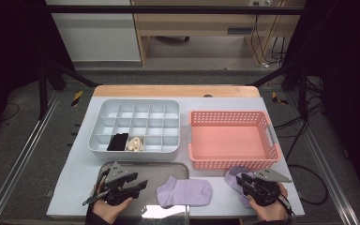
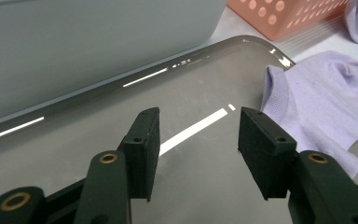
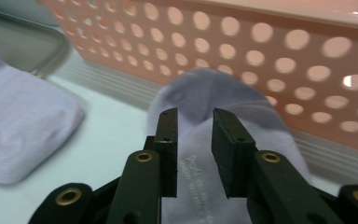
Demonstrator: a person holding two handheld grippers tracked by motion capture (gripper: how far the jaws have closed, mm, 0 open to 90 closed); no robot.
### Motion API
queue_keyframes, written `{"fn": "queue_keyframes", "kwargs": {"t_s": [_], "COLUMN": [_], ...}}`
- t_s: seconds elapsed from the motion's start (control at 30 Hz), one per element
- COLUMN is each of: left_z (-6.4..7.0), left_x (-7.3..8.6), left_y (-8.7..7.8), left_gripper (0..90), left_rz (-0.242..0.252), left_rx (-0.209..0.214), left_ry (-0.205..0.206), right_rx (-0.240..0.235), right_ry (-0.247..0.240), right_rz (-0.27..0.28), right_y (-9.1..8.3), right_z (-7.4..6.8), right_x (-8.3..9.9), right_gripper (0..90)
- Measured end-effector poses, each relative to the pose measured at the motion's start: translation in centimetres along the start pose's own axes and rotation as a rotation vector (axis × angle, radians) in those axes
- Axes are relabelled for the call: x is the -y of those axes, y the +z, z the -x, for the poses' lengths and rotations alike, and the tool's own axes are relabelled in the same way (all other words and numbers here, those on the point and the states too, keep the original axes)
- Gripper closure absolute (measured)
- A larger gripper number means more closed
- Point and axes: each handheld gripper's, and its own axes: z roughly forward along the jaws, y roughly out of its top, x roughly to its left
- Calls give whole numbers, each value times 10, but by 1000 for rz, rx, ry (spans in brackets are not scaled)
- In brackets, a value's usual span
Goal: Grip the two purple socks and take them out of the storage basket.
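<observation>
The pale grey desk holds a grey plastic box with many little cells beside an empty pink plastic basket with holes. A shiny metal tray lies near the desk's front edge. One flat purple sock hangs over the tray's right rim. The left hand-held gripper hovers wide apart above bare tray. The right hand-held gripper is partly parted over a second purple sock against the basket wall; half of it is hidden.

The left tongs sit low at the near left, held from below by the left hand. Their jaws are wide apart. The right tongs sit at the near right in the right hand, jaws a little apart.
</observation>
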Motion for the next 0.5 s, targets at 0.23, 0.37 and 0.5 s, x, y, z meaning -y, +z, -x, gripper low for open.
{"fn": "queue_keyframes", "kwargs": {"t_s": [0.23,0.37,0.5], "left_z": [-3,-3,-3], "left_x": [2,1,1], "left_y": [4,4,4], "left_gripper": [481,481,482], "left_rz": [-19,-15,-19], "left_rx": [-15,-15,-17], "left_ry": [-2,-2,-1], "right_rx": [116,164,139], "right_ry": [75,123,166], "right_rz": [10,-17,-62], "right_y": [-8,-9,-2], "right_z": [27,37,39], "right_x": [6,11,16], "right_gripper": [706,648,648]}}
